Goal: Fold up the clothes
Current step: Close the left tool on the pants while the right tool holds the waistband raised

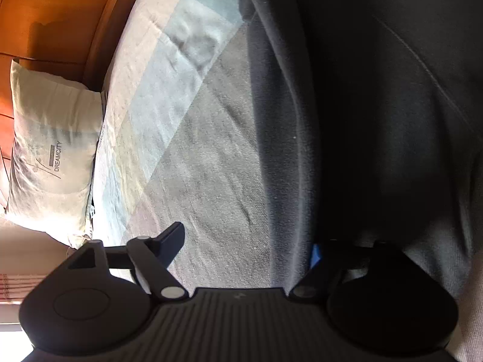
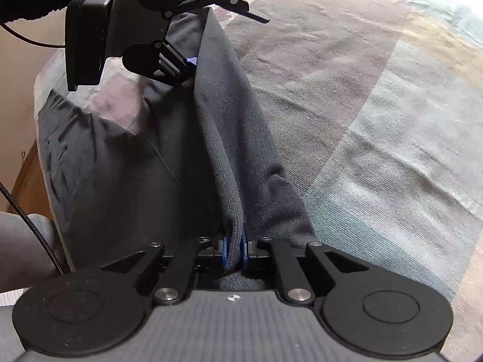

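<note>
Bedspread (image 2: 377,105); garment (image 2: 229,138) pinched in right tongs (image 2: 235,253)

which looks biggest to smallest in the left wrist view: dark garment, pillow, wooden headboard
1. dark garment, though it hangs closest to the camera.
2. wooden headboard and pillow look about alike; the headboard is cut off by the frame, so I won't rank them.

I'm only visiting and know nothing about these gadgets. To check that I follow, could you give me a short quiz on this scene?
1. True or false: the right gripper is clamped on the dark grey garment.
2. Which word is printed on the pillow? A DREAMCITY, B SWEETHOME, C GOODNIGHT.
3. Fill in: the left gripper has its jaws ____.
Key: 1 true; 2 A; 3 open.
</note>
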{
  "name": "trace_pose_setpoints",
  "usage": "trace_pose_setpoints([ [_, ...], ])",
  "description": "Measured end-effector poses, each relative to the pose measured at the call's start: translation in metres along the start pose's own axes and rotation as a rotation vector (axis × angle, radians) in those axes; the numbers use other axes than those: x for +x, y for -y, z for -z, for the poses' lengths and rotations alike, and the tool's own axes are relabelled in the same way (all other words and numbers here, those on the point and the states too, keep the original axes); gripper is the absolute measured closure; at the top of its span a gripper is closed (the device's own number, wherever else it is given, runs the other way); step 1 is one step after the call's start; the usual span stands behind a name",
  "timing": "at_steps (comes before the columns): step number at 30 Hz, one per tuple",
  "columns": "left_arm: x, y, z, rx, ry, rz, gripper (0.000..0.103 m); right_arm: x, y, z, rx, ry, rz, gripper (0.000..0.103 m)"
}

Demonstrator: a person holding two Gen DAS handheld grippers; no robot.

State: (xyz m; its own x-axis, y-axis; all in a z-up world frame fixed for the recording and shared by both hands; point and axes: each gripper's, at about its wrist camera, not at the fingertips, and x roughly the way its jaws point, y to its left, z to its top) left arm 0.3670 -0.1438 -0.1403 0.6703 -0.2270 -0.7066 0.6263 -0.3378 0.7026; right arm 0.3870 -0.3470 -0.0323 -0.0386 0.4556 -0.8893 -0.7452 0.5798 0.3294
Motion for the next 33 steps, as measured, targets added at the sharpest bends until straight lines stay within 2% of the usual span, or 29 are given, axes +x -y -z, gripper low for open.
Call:
trace_pose_setpoints([
  [1,-0.003,0.008,-0.001,0.012,-0.005,0.012,0.066,0.000,0.000,0.001,-0.001,-0.001,0.001,0.090],
  [2,-0.006,0.017,-0.002,0.022,-0.010,0.026,0.082,0.001,0.000,0.001,-0.001,-0.001,0.001,0.090],
  [3,-0.006,0.026,-0.004,0.032,-0.019,0.029,0.103,0.000,0.000,0.001,0.000,-0.002,0.000,0.090],
  [4,-0.004,0.036,-0.005,0.054,-0.028,-0.018,0.103,0.000,0.001,0.001,0.002,-0.003,-0.001,0.090],
  [5,-0.003,0.038,-0.007,0.036,-0.039,-0.032,0.103,0.000,0.001,0.002,0.003,-0.003,-0.001,0.090],
  [10,0.000,0.036,-0.015,-0.057,-0.077,-0.050,0.103,-0.002,0.000,0.004,-0.008,-0.005,0.011,0.091],
  [21,-0.026,0.002,-0.016,-0.118,-0.077,0.013,0.101,-0.021,-0.020,0.006,-0.122,0.051,0.166,0.097],
  [28,-0.048,-0.003,-0.020,-0.117,-0.080,0.051,0.101,-0.044,-0.039,0.011,-0.210,0.095,0.277,0.099],
  [33,-0.053,-0.001,-0.025,-0.130,-0.081,0.066,0.101,-0.060,-0.065,0.018,-0.329,0.114,0.344,0.100],
])
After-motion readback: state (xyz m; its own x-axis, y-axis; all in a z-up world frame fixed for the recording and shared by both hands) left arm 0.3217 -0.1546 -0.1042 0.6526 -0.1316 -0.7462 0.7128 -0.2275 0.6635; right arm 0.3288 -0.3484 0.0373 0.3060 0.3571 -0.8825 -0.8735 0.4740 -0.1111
